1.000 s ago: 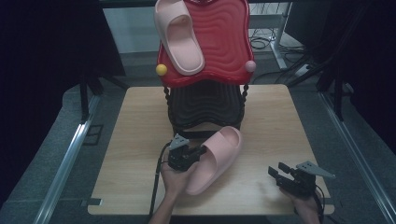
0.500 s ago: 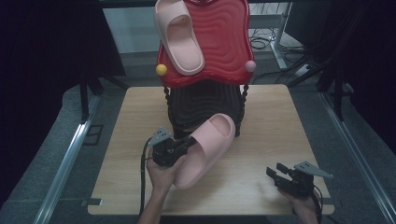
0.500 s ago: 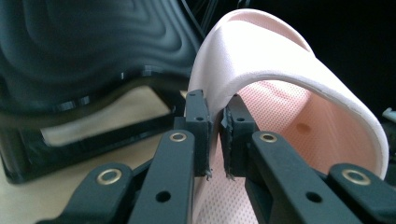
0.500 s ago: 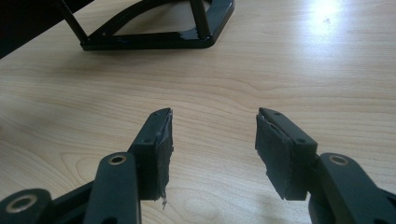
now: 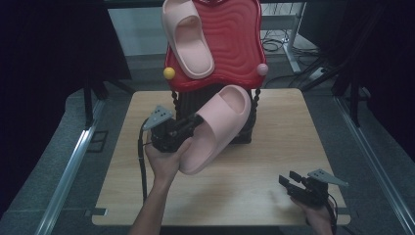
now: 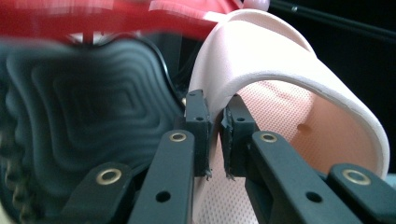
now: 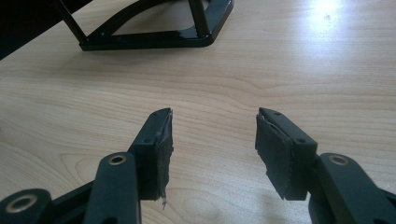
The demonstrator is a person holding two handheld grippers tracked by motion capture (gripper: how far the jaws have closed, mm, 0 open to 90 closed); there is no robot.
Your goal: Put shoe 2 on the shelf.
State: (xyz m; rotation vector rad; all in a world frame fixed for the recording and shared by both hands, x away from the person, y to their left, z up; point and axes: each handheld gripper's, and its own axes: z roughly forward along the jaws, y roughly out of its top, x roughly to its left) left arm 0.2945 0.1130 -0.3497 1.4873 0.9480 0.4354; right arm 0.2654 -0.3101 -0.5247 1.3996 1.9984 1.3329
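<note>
The left gripper [image 5: 193,123] pinches only the thin side wall of the pale pink foam slipper [image 5: 215,128], raised off the table beside the black stand [image 5: 247,129]; that narrow hold could let it twist loose. The right gripper [image 5: 288,180] rests spread and empty near the wooden table's [image 5: 293,117] front right corner.

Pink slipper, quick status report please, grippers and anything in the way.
Left gripper shut on held slipper, lifted toward red rack. Right gripper open, idle over table. Second slipper on upper tier; right side free.

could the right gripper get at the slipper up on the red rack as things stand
Probably yes, with a long reach. The right gripper is open and holds nothing, low at the table's near edge. The slipper on the rack lies uncovered, though the left gripper and the slipper it holds stand partly between.
</note>
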